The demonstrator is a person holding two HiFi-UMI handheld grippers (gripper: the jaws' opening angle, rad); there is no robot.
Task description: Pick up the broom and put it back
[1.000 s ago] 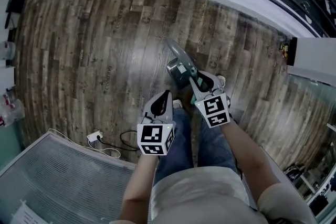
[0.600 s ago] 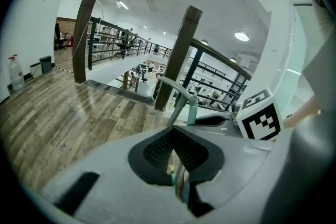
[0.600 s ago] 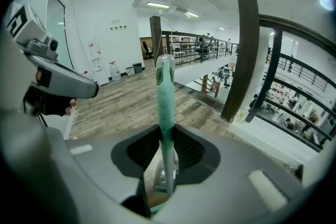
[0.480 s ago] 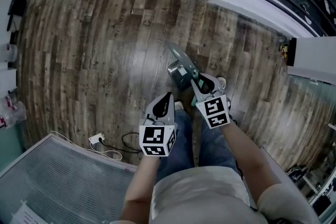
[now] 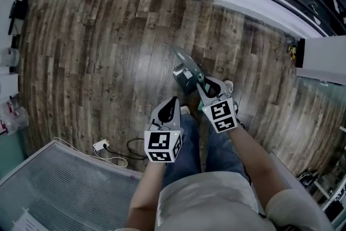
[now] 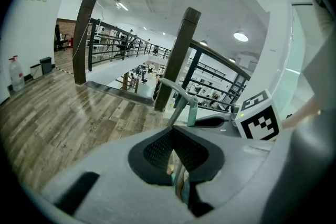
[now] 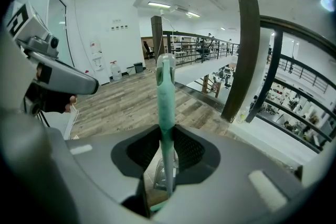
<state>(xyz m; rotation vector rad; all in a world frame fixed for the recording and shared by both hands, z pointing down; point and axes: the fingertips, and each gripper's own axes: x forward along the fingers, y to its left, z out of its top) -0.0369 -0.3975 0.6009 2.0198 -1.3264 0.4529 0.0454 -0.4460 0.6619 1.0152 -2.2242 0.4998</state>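
The right gripper point(image 5: 204, 85) has its jaws clamped on the broom point(image 5: 187, 72), while just beside the broom the left gripper point(image 5: 171, 102) keeps its jaws together, empty.

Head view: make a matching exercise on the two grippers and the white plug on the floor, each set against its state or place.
1. left gripper
2. right gripper
3. white plug with its cord

A. lying on the wood-plank floor beside the ribbed grey mat
B. jaws clamped on the teal-handled broom
C. jaws together, nothing between them

Pairs: 1-C, 2-B, 3-A.
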